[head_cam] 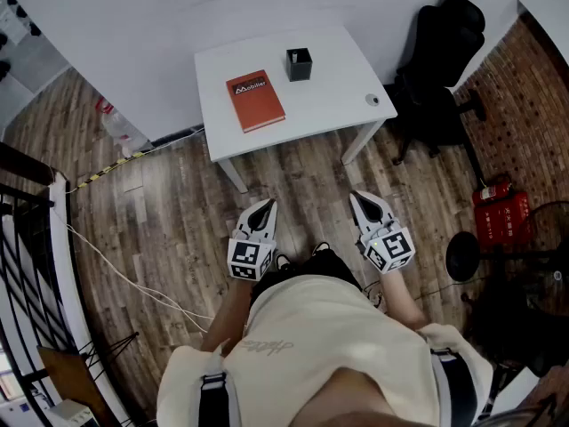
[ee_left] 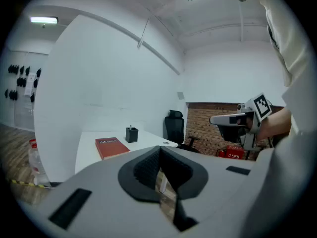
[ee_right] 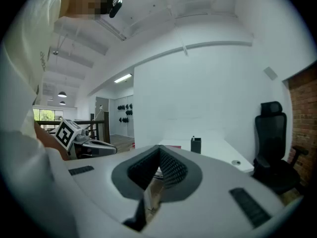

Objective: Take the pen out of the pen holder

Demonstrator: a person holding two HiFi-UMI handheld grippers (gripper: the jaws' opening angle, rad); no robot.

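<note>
Black pen holder [head_cam: 300, 64] upper centre on white counter [head_cam: 338, 96], pen [ee_right: 192, 138] just showing above its rim; left tool [head_cam: 266, 206] and right tool [head_cam: 360, 199] lower centre, jaws pressed together, empty, well apart from counter.

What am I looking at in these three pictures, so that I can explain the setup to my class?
There is no robot here. A person holds a two-jaw tool in each hand: the left hand-held gripper and the right hand-held gripper. The head view looks down from the person's head. The other two pictures come from cameras riding on each tool. Both tools have their jaws together and hold nothing. Ahead, a white table carries a red book, a black pen holder and a small round object.
</note>
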